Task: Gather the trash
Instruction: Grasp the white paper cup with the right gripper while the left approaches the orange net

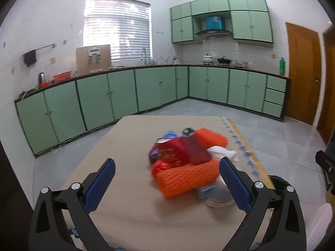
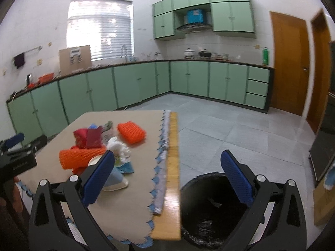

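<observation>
My left gripper [image 1: 167, 179] and right gripper [image 2: 167, 173] both gape wide, holding nothing. The trash pile [image 1: 186, 156] sits mid-table [image 1: 125, 138]; the bin [image 2: 211, 205] stands on the floor just beside the table's edge. The orange foam net [image 1: 186, 177] looks light and squashy, so I'd pinch its middle. The paper cup [image 2: 114, 178] is half hidden behind my finger; the red packets are blurred.

Home kitchen, tiled throughout.
Mint-green base cabinets [image 1: 155, 87] ran in an L under a dark countertop [image 2: 129, 62]; matching wall cabinets [image 1: 251, 24] flanked a range hood [image 1: 213, 33], with pots [image 1: 208, 59], a faucet [image 1: 143, 53] and a blinded window [image 2: 100, 31].
</observation>
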The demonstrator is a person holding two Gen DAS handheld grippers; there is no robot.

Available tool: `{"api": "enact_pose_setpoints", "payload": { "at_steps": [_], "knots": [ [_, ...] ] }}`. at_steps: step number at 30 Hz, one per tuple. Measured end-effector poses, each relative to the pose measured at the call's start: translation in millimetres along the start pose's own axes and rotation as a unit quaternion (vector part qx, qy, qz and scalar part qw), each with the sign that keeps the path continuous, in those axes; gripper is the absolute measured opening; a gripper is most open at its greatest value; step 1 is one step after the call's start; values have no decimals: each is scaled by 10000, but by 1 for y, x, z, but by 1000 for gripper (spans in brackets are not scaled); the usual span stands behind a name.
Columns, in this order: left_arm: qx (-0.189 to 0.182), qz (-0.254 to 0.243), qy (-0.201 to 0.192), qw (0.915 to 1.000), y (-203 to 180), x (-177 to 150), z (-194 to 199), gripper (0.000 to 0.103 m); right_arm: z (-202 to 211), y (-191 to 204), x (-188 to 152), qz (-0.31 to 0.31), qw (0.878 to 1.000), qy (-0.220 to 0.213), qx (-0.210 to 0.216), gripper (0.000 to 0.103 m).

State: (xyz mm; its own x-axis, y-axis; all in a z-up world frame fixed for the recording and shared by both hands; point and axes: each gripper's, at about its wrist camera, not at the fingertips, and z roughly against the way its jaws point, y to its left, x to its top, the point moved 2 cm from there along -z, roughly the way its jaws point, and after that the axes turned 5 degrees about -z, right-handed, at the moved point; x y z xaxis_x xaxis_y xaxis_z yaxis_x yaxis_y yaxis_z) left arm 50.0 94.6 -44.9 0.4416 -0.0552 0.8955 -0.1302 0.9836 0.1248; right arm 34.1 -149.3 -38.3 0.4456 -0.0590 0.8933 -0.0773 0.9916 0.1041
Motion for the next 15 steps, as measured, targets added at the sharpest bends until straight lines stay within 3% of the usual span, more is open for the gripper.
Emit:
{"api": "enact_pose_setpoints", "payload": {
  "at_steps": [9,15],
  "knots": [
    [69,126,374,9992,15,-26,-38,96,-55,37,-23,2,9977,375,566,98],
    [1,210,539,9983,19,-36,-50,91,-74,60,-31,238,9964,419,702,98]
  ]
}}
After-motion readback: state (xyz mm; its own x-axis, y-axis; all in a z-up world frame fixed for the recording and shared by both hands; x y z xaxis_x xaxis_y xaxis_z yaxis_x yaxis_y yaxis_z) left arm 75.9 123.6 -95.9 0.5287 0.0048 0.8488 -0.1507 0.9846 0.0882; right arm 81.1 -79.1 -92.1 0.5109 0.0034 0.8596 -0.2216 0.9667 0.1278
